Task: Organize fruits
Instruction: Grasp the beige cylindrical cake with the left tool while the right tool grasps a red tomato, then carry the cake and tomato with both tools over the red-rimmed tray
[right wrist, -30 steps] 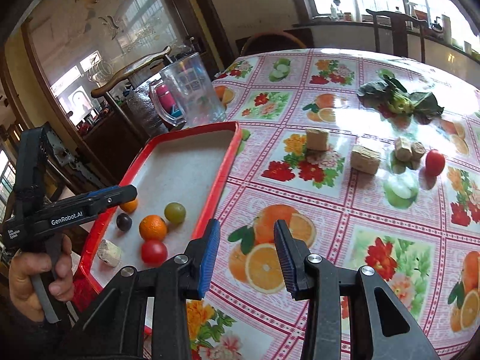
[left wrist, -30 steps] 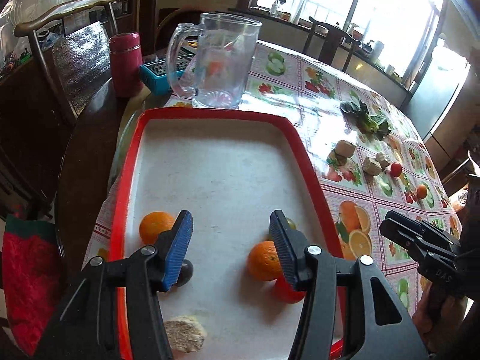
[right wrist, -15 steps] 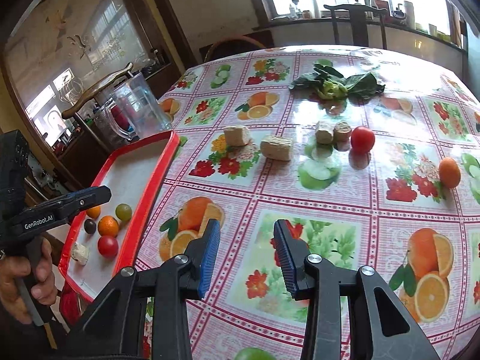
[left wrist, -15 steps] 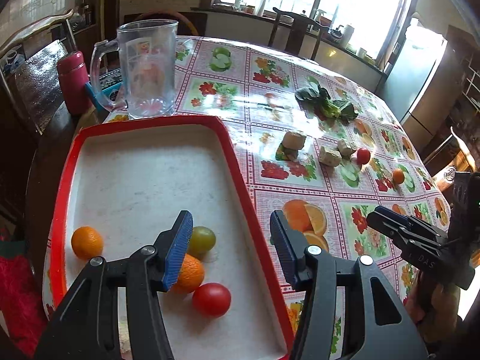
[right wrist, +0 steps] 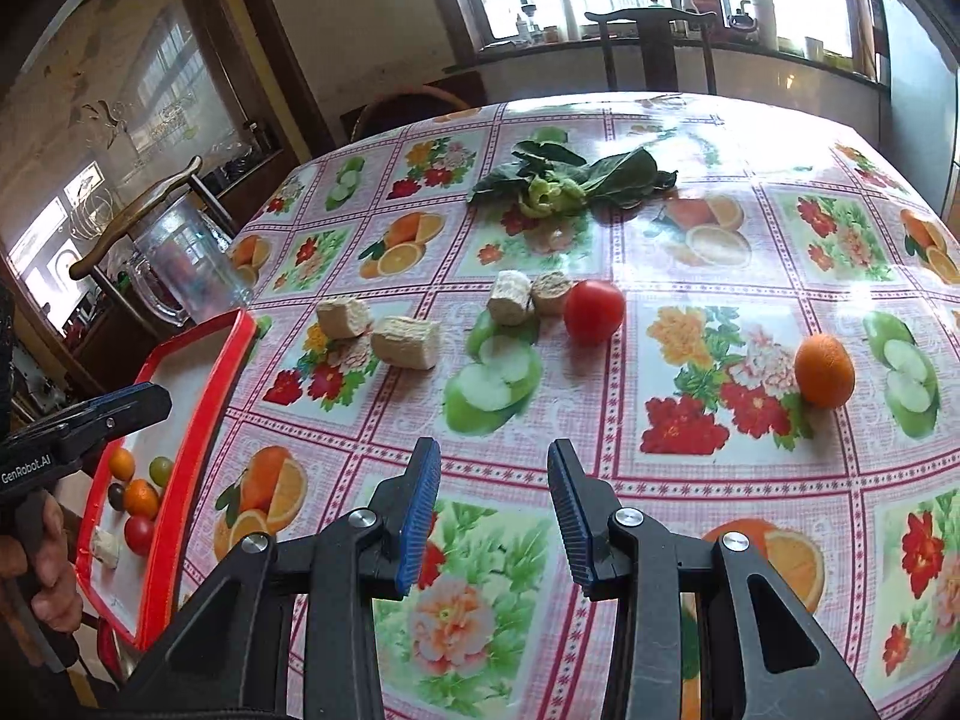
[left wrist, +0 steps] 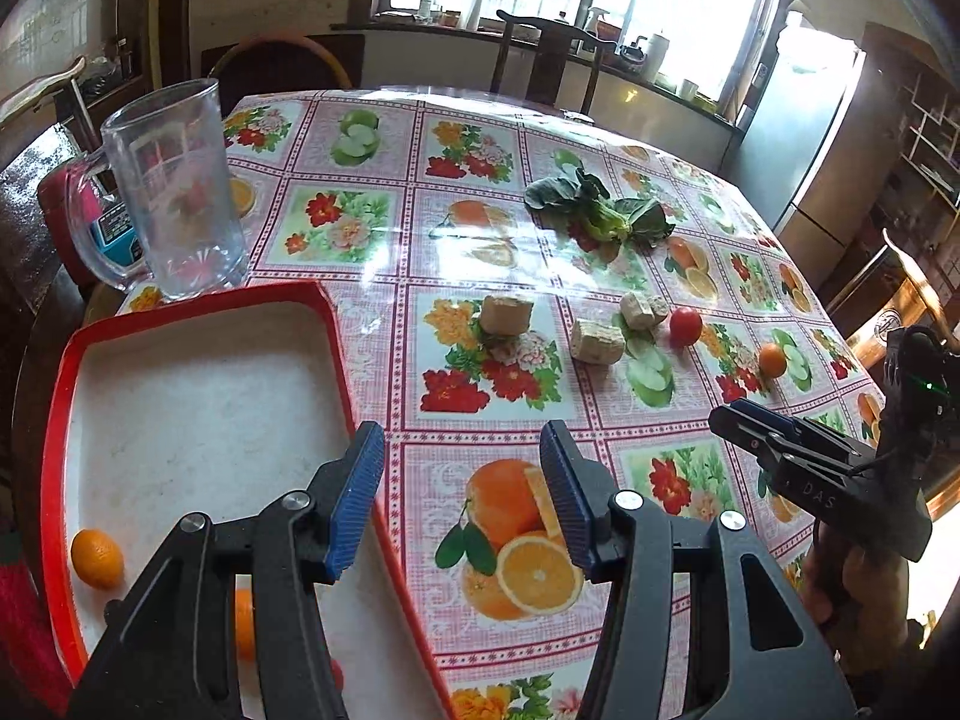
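Note:
A red-rimmed white tray (left wrist: 57,420) lies at the table's left; it also shows in the right wrist view (right wrist: 198,396) holding two oranges, a green fruit, a dark fruit, a red tomato (right wrist: 139,534) and a pale chunk. A loose red tomato (right wrist: 594,311) and a loose orange (right wrist: 824,369) sit on the tablecloth. They also show in the left wrist view: tomato (left wrist: 685,326), orange (left wrist: 772,359). My left gripper (left wrist: 462,504) is open and empty over the tray's right rim. My right gripper (right wrist: 495,516) is open and empty, above the cloth short of the tomato.
Several beige chunks (right wrist: 405,341) lie mid-table, with leafy greens (right wrist: 570,180) behind them. A clear glass jug (left wrist: 174,192) stands beyond the tray, a red flask (left wrist: 54,198) beside it. Chairs stand around the table.
Both grippers have swung right, from the tray toward the table's middle. The loose tomato and orange are now closer to the right gripper. Both stay open.

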